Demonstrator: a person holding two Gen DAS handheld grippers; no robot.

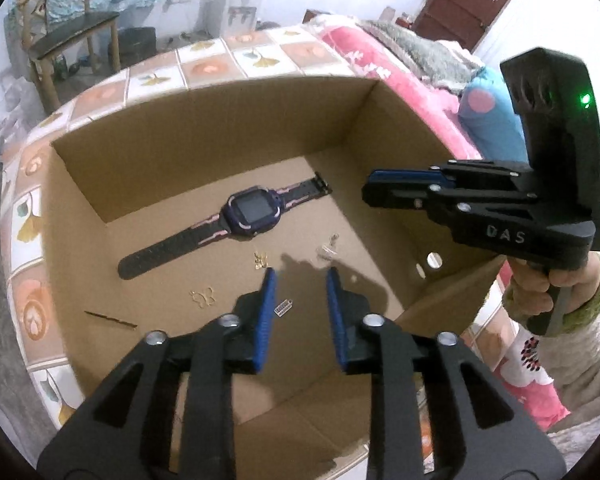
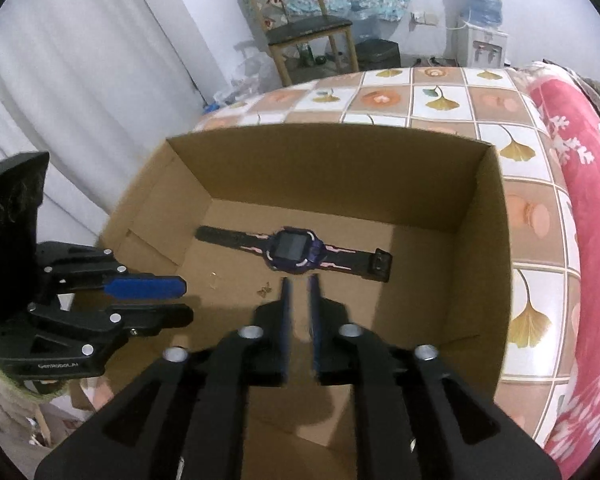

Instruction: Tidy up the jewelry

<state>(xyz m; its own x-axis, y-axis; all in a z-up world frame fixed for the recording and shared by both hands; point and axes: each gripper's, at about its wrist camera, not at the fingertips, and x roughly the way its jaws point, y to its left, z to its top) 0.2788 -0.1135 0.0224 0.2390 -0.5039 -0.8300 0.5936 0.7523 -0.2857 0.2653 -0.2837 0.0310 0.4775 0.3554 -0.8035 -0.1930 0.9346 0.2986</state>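
On the right tongs' (image 1: 370, 188) black body, white letters read "DAS"; the left tongs (image 1: 300, 276) show "GenRobot.AI", and both hang parted, gripping nothing. At twelve o'clock of them, a watch (image 1: 236, 220) lies in the cardboard box (image 1: 220, 128) beside tiny gold trinkets (image 1: 261, 260), too small to identify.

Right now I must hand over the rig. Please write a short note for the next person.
Left gripper: open, empty, over the cardboard box.
Right gripper: open, empty, over the same box.
In the box: watch, two gold butterfly pieces, a clear piece, a small silver charm.
Done: these pieces lie in the box.
Left: no other jewelry is in view; look around.
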